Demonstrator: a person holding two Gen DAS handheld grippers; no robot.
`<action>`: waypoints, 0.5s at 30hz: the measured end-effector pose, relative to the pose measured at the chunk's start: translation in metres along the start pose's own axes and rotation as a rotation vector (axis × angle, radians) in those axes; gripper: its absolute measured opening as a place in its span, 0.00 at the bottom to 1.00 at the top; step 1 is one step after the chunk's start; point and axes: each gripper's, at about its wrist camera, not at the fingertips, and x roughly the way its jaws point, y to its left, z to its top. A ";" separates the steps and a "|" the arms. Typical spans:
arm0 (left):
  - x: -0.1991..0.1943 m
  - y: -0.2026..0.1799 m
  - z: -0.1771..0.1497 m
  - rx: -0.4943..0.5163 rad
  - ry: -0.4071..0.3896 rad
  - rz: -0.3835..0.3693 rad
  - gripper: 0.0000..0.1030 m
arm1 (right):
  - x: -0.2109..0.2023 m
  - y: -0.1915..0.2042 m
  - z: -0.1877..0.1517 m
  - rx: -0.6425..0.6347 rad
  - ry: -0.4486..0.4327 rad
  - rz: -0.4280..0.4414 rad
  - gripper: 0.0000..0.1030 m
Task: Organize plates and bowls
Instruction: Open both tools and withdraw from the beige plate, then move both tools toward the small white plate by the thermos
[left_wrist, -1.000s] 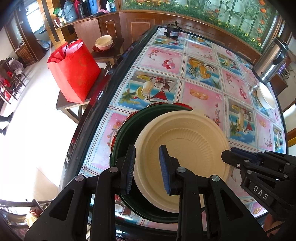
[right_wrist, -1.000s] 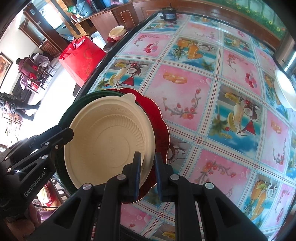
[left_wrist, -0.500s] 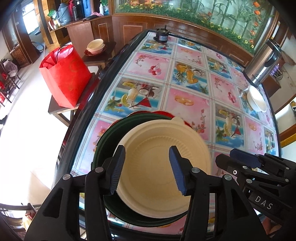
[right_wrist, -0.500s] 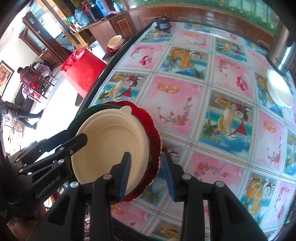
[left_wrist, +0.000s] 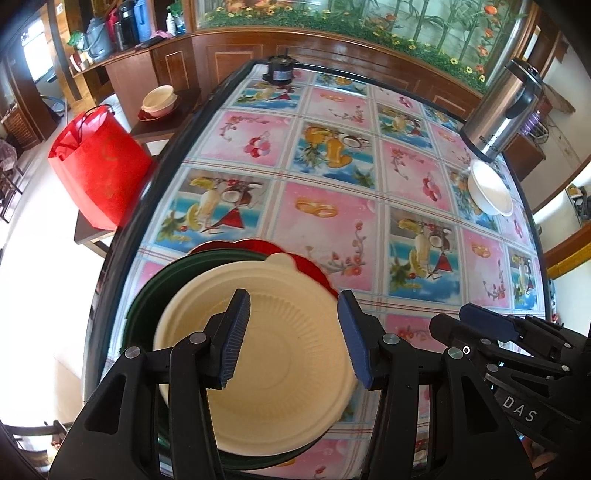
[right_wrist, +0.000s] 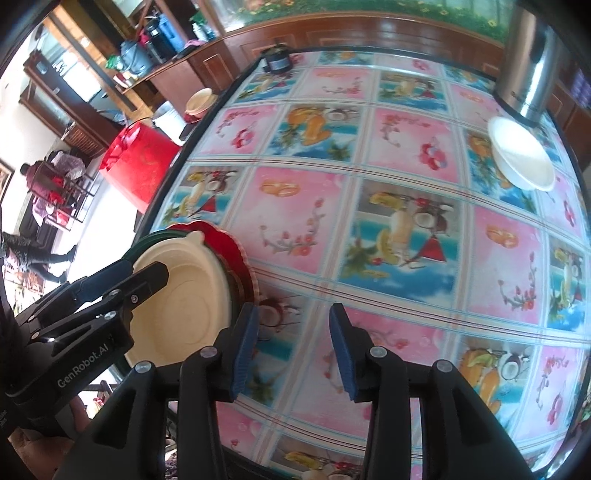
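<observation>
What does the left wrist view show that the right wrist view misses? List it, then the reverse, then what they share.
Only the left wrist view: the kettle's black lid and handle, and the left hand-held gripper head-on, open over the cream plate.

Only the right wrist view: people in the side room, and the right hand-held gripper head-on, open over bare tablecloth.

Both: the cream plate stacked on a dark green plate and red plate, the white bowl, the red bag.
</observation>
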 end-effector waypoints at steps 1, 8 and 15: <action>0.001 -0.004 0.001 0.005 0.000 -0.003 0.48 | -0.001 -0.007 0.000 0.014 0.001 -0.004 0.40; 0.018 -0.049 0.013 0.060 0.016 -0.036 0.56 | -0.006 -0.050 -0.003 0.089 -0.001 -0.039 0.40; 0.040 -0.103 0.028 0.104 0.042 -0.072 0.56 | -0.009 -0.114 0.000 0.186 -0.005 -0.079 0.40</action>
